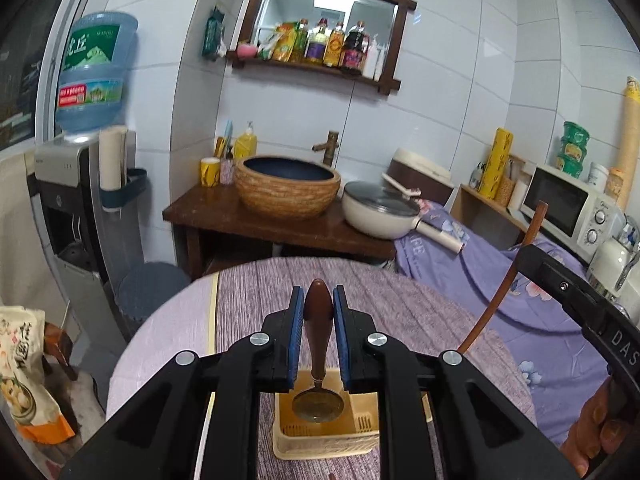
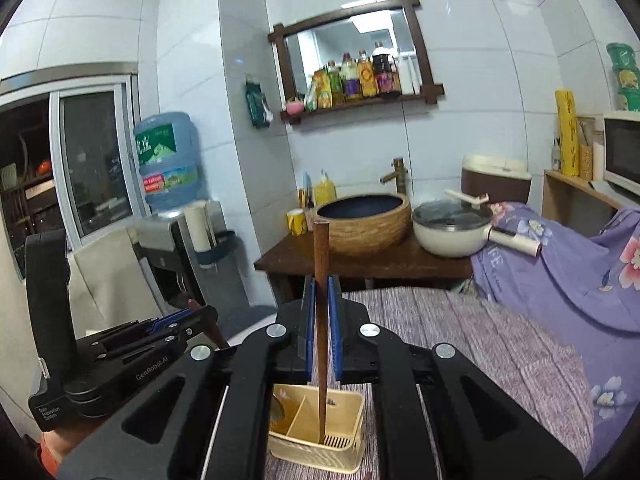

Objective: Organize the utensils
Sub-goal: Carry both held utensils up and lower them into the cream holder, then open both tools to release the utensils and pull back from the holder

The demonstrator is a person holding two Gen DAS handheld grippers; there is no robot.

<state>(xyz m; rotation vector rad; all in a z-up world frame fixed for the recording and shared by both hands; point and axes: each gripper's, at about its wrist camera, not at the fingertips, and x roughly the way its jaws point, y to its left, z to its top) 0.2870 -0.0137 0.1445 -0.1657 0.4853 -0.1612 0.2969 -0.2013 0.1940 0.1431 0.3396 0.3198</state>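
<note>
The left gripper was clamped on the rounded wooden handle of a spoon, blue ribbed pads pressed to either side. The spoon hung bowl-down, its round metal bowl inside the caddy, a cream plastic box with slotted walls. The right gripper was closed on a slim, straight brown wooden stick, held upright, its lower end in the caddy's right compartment beside a slanted divider. In the right wrist view the spoon's bowl showed in the left compartment.

The caddy stood on a table covered in purple, wood-grain-patterned cloth. Beyond it were a woven-textured basin on a dark wooden counter, a lidded white pan, a microwave and a water dispenser. The gripper bodies hid the caddy's near edge.
</note>
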